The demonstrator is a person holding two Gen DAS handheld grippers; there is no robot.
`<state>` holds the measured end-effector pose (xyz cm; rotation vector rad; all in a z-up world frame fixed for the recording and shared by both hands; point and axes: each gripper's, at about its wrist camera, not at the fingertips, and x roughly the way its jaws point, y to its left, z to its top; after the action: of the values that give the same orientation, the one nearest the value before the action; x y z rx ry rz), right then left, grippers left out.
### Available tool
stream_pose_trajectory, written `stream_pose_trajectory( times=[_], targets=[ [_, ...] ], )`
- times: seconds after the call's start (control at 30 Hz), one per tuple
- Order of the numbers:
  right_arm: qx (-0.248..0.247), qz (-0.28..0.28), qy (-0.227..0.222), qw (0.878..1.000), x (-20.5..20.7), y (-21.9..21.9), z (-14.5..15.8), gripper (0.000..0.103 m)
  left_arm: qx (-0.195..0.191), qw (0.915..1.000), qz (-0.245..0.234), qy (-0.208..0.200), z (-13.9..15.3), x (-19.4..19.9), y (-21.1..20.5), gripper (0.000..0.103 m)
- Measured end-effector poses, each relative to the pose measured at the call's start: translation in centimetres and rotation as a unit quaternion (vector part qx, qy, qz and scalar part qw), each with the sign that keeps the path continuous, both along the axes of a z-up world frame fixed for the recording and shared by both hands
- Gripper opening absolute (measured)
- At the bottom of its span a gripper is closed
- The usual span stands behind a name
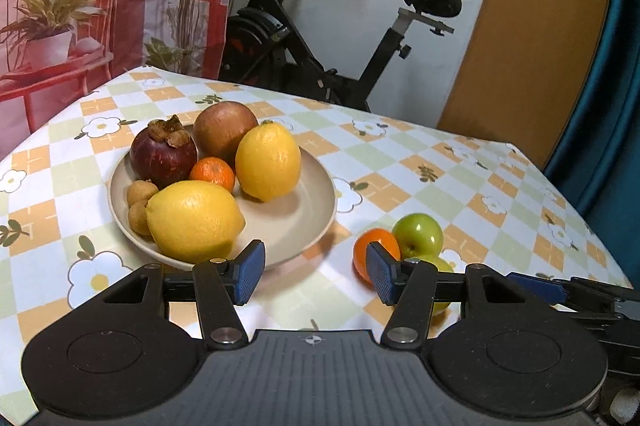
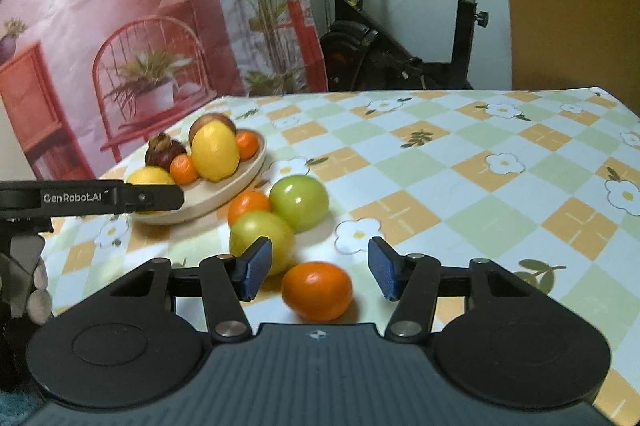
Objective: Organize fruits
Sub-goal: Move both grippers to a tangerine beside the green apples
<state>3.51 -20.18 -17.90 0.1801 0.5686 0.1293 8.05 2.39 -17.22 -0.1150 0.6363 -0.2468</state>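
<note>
Plate (image 1: 316, 193): beige, on the checked worktop (image 2: 480, 153), holding two lemons, a mangosteen and other fruit.
Loose fruit: two green apples (image 2: 299, 201) and two oranges beside the plate.
Left gripper (image 1: 316, 272): fingers released, nothing between them.
Right gripper (image 2: 320, 268): fingers released around the near orange (image 2: 317, 290), not touching.

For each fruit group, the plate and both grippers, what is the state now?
plate: on the table, part full
lemons: two, on the plate
mangosteen: on the plate, upright
green apples: two, on the cloth, off the plate
near orange: on the cloth, between open jaws, not gripped
left gripper: open, empty
right gripper: open, around the near orange
</note>
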Motion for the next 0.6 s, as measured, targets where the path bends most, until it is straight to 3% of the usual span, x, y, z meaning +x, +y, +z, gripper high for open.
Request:
stream_pose_trajectory(
  times=[0.3,0.37,0.6],
  targets=[
    [-0.005,0.008,0.030,1.000,0.53,0.38,-0.90,0.057,-0.001,0.9997,-0.006,0.023,-0.27,0.16,0.11,0.059],
    [-0.007,0.010,0.035,0.999,0.59,0.52,-1.08,0.051,-0.001,0.9995,-0.007,0.029,-0.33,0.27,0.05,0.059],
    [-0.006,0.010,0.039,0.999,0.66,0.55,-1.18,0.046,0.002,0.9990,-0.007,0.043,-0.63,0.54,0.03,0.059]
  ],
)
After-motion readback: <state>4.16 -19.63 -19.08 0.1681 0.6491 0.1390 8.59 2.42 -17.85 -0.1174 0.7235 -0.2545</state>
